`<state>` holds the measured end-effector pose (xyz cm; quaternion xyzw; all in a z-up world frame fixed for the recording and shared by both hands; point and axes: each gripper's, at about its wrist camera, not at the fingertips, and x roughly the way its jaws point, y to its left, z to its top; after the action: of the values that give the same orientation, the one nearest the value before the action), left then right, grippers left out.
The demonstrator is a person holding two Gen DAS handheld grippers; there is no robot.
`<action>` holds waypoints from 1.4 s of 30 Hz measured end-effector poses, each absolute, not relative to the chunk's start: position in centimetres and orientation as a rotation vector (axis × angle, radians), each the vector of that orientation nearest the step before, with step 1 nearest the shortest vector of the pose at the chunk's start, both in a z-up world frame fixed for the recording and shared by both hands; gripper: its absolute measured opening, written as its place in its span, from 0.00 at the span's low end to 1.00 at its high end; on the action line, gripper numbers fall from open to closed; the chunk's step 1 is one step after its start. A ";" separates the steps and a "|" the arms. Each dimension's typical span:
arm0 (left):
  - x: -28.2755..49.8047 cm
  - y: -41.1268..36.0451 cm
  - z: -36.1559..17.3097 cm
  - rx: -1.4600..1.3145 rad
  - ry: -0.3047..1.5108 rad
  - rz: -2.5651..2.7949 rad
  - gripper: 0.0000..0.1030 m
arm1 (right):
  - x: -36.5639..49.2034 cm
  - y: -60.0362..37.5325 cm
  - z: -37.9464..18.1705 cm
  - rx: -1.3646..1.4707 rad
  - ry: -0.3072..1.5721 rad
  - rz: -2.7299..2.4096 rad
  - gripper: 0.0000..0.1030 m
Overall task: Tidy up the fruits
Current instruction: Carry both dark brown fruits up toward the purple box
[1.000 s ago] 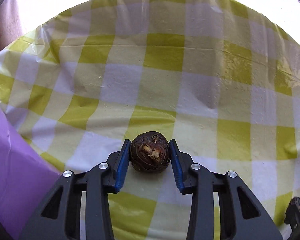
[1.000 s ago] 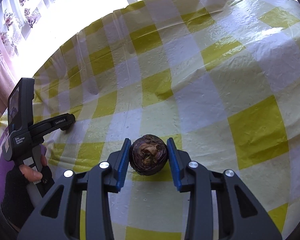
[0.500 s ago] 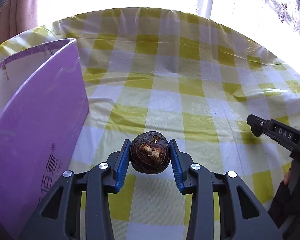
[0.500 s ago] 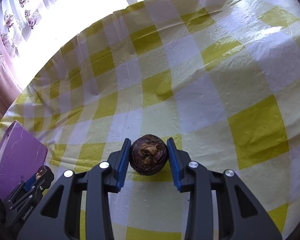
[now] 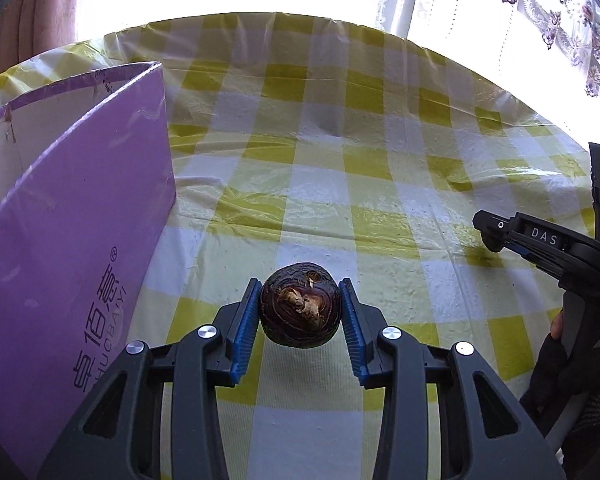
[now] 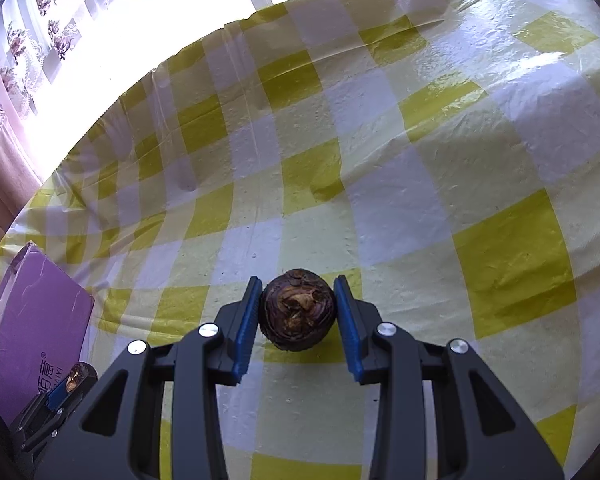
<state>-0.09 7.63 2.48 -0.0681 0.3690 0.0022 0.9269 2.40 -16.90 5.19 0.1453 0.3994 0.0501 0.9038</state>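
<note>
Pinching a round dark-brown fruit [image 5: 299,305], the left gripper [image 5: 299,312] hangs beside the open purple cardboard box [image 5: 72,216], seemingly for dropping it in; the right gripper [image 6: 296,312] clamps a second dark-brown fruit [image 6: 298,309].

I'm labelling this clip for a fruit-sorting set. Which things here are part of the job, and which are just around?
Part of the job:
- dark round fruit in the left gripper
- second dark fruit in the right gripper
- purple box

Just around:
- checked tablecloth
- curtains
</note>
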 end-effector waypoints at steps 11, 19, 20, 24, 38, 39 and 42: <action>-0.7 7.0 2.8 -0.099 0.734 -0.008 0.36 | 0.2 -16.3 5.7 0.299 0.822 0.048 0.36; -4.6 6.8 4.1 -0.099 0.694 -0.041 0.36 | -4.3 -13.7 5.9 0.321 0.824 0.079 0.36; -5.3 6.9 4.7 -0.095 0.673 -0.044 0.36 | -4.8 -13.2 5.9 0.319 0.823 0.091 0.36; -8.2 7.1 7.8 -0.075 0.574 -0.061 0.36 | -6.6 -11.2 6.5 0.293 0.814 0.134 0.36; -15.3 10.3 15.4 -0.056 0.282 -0.016 0.37 | -12.0 -3.8 13.8 0.214 0.521 0.320 0.36; -15.7 10.7 15.9 -0.056 0.261 -0.008 0.37 | -12.3 -3.4 14.3 0.212 0.502 0.329 0.36; -16.8 12.0 17.1 -0.065 0.213 0.010 0.37 | -13.2 -2.1 15.8 0.218 0.455 0.355 0.36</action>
<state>-16.81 11.97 17.07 -0.0325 0.1065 0.0051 0.9938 -13.19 -2.14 15.84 0.1073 0.2237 0.1746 0.9529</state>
